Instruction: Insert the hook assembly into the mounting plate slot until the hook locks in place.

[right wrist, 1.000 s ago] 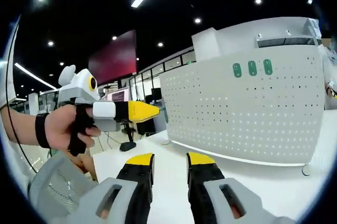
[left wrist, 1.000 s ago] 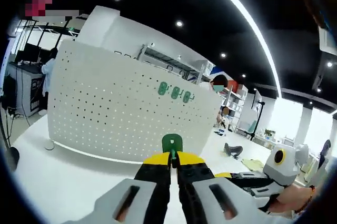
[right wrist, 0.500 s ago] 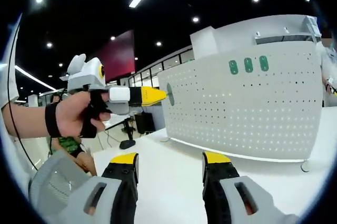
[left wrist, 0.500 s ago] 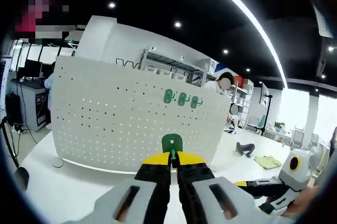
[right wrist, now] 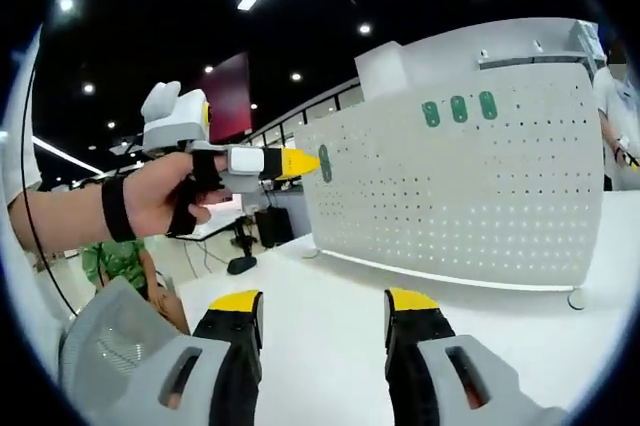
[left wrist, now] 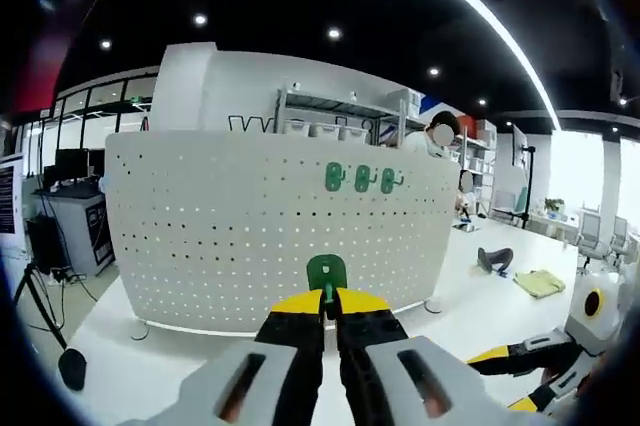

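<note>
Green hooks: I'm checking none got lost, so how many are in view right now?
4. Three small green plastic hooks hang side by side near the top of the white perforated mounting plate; a fourth green hook is pinched in the left claw. Others may be hidden.

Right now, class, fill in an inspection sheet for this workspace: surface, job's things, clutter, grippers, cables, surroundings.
Surface: white table, mostly bare.
Job's things: white pegboard standing upright on the table; three green hooks already mounted in a row near its top; one green hook held in front of the board, not yet inserted.
Clutter: dark object and yellow-green cloth lying past the board.
Grippers: left gripper shut on the green hook; right gripper open, holding nothing.
Cables: nothing seen.
Surroundings: shelving behind the board, ceiling lights, people.
</note>
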